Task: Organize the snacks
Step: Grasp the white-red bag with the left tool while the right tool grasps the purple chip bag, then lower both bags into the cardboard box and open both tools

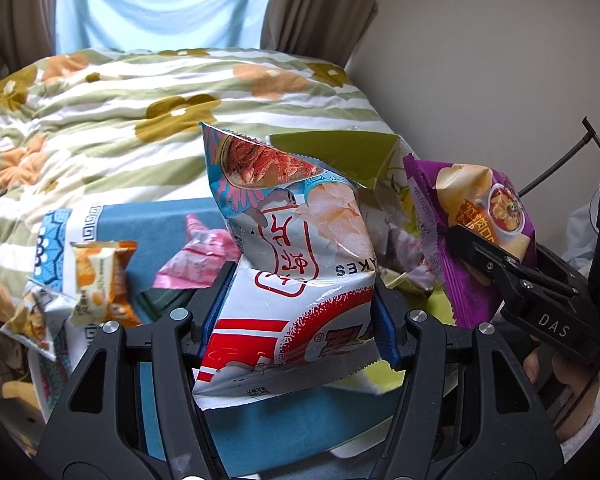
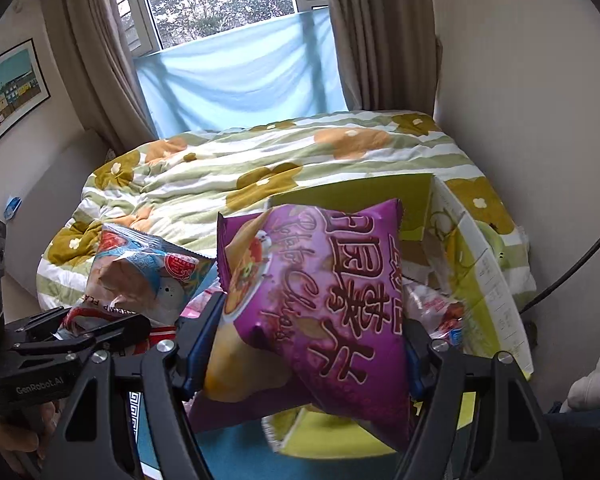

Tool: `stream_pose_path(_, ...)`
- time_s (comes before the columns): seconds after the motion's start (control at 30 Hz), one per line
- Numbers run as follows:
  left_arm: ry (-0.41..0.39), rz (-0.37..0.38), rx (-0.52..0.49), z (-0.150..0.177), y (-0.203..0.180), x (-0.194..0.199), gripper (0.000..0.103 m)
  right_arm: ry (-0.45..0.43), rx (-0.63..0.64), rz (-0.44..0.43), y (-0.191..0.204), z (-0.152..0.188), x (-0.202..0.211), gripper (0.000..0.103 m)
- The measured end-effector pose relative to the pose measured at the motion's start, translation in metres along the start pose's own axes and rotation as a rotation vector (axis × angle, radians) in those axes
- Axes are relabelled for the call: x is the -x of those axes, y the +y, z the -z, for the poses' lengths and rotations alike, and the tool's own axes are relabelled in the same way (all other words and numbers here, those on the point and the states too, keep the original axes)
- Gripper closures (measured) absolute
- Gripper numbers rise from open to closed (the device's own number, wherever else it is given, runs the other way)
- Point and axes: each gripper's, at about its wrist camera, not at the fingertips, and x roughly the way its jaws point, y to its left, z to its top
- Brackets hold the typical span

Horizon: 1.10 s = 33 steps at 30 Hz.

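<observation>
A green-and-white cardboard box with its flaps open (image 2: 480, 280) sits at the right edge of the blue patterned cloth (image 1: 164, 220) spread at the near end of the flower-print quilt (image 1: 140, 120). Above the cloth, two crinkled foil snack bags are held up in the air. The white, red and blue shrimp-flakes bag (image 1: 296, 264) stands upright and creased, its serrated top corner pointing up – the left gripper (image 1: 300, 312) reaches forward and level from the near edge, its blue-padded fingers (image 1: 386, 320) pinching the bag's lower half from both sides. Just to its right, by the box, the purple potato-chips bag (image 2: 324, 300) hangs tilted, puffed with air – the right gripper (image 2: 312, 344) comes in low beside the left one, fingers pressed against the bag's two sides and clamped on it. Smaller packets lie on the cloth: a pink wrapper (image 1: 196, 256) behind the left fingers, and an orange-and-white biscuit pack (image 1: 100, 280) with a silver-and-yellow pack (image 1: 32, 320) touching it near the left edge.
</observation>
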Motion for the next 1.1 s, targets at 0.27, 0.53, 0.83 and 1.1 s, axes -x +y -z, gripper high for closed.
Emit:
stream_pose_path(0.27,0.06,-0.008,0.004,-0.03,-0.069,-0.075,0.046,-0.002,-0.029,-0.012,-0.08,-0.023,-0.008,0.034)
stream_pose_path(0.53,0.096,-0.03,0.042,-0.038,-0.091,-0.118,0.016,0.021,-0.009,-0.036,-0.117,-0.04,-0.021,0.034)
stream_pose_path(0.83,0.082,-0.07,0.113,-0.023,-0.071,-0.107,0.002,0.039,0.03,-0.09,-0.122,-0.049,-0.039,0.034)
stream_pose_path(1.1,0.061,-0.131,0.165,-0.014,-0.052,-0.087,0.002,0.081,0.088,-0.164,-0.108,-0.069,-0.072,0.034)
